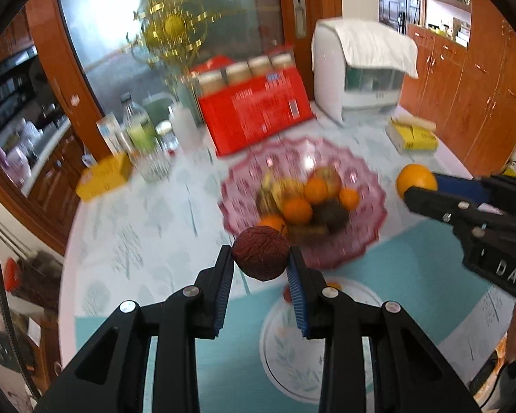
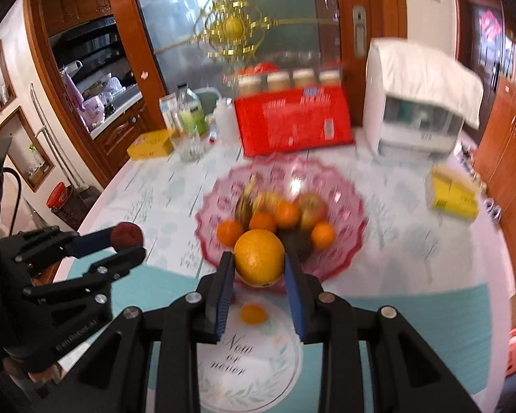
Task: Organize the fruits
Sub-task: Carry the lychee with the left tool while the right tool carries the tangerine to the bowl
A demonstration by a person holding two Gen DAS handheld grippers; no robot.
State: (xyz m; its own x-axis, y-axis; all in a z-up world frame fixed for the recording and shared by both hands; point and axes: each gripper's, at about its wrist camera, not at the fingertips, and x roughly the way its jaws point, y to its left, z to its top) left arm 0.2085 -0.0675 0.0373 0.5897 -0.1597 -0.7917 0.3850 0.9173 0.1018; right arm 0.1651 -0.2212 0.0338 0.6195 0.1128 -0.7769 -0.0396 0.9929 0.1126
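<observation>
A round table (image 2: 412, 251) under a pale, tree-printed cloth fills a room of reddish wood cabinets and a frosted glass door with gold tracery. Near its middle stands a pink glass bowl (image 2: 347, 203) of oranges, an apple and bananas. At the far edge – a red box (image 2: 292, 124), bottles and a cloth-draped white appliance (image 2: 416, 117). The left gripper (image 1: 260, 258) is clamped on a dark wrinkled passion fruit (image 1: 259, 253); the right gripper (image 2: 258, 258) pinches a large orange (image 2: 259, 256). Both hang above the near edge, over a white plate (image 2: 258, 371) with one small orange (image 2: 253, 314).
</observation>
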